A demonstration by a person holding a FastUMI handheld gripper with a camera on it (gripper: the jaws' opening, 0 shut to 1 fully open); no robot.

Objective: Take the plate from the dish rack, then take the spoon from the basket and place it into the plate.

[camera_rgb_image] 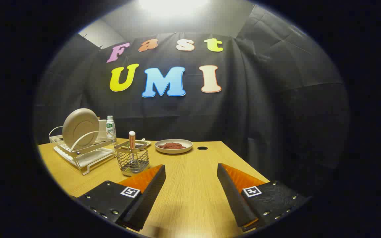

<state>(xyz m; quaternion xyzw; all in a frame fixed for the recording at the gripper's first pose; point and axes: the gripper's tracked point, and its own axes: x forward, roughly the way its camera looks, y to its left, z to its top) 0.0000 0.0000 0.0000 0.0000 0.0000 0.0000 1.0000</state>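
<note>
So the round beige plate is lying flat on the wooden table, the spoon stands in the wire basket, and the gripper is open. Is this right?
Not quite. In the gripper view the round beige plate stands on edge in the white wire dish rack, not flat on the wooden table. The rest holds: the spoon stands in the wire basket, and the gripper is open, holding nothing.
</note>
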